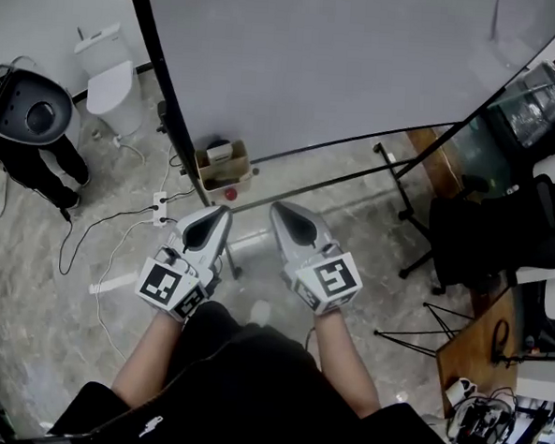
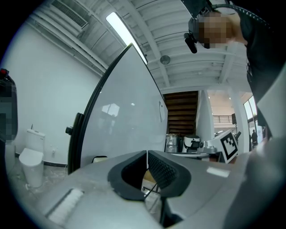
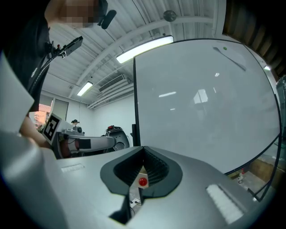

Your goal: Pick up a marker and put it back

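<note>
Both tools, left tool (image 1: 225, 213) and right tool (image 1: 278, 210), are clenched empty, facing the whiteboard (image 1: 344, 61). Only the right gripper view shows a likely marker (image 3: 230, 58), high on it, well ahead.

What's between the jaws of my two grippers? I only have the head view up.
Observer: Nothing. The left gripper view shows the left gripper with its jaws pressed together, empty.
Operator: And the right one?
Observer: The right gripper is shut and empty too; its view shows the pads meeting.
Operator: Any marker on the whiteboard?
Observer: The right gripper view shows a thin grey stick high on the whiteboard, a green dot beside it; I can't tell if it's a marker.
</note>
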The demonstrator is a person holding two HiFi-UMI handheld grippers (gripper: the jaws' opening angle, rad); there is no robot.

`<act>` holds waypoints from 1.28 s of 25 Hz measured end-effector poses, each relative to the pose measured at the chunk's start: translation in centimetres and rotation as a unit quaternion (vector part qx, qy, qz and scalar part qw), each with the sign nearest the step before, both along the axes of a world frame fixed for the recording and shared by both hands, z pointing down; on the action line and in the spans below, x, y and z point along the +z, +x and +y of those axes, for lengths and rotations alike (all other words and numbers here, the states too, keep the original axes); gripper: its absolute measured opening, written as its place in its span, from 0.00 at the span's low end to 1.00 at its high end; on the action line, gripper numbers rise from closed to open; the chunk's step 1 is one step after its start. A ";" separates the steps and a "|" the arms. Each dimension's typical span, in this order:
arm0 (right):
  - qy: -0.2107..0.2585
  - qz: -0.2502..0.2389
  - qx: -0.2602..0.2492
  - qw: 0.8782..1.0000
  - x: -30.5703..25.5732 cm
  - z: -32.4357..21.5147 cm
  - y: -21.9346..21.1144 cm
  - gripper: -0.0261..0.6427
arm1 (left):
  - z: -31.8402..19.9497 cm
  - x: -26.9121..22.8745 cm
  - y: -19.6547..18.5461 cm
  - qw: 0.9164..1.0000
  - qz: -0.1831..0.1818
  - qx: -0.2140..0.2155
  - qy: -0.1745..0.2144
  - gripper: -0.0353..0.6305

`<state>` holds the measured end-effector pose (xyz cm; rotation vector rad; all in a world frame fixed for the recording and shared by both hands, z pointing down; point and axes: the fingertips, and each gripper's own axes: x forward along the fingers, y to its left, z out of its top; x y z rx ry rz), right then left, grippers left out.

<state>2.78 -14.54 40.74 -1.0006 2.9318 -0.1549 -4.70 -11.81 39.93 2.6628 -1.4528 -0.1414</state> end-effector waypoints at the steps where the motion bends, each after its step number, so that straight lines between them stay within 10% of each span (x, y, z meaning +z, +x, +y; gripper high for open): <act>1: -0.002 0.000 -0.001 1.000 0.2 -0.3 0.0 0.05 | -0.1 0.1 0.0 1.000 -0.001 0.000 -0.002 0.10; 19: -0.030 0.017 0.050 0.998 2.3 -4.5 -2.4 0.05 | -3.2 -0.7 -2.0 0.998 0.007 0.057 -0.003 0.06; 32: -0.039 0.022 0.079 0.996 2.9 -5.0 -1.7 0.05 | -6.7 3.1 -0.3 0.991 -0.101 0.083 0.003 0.08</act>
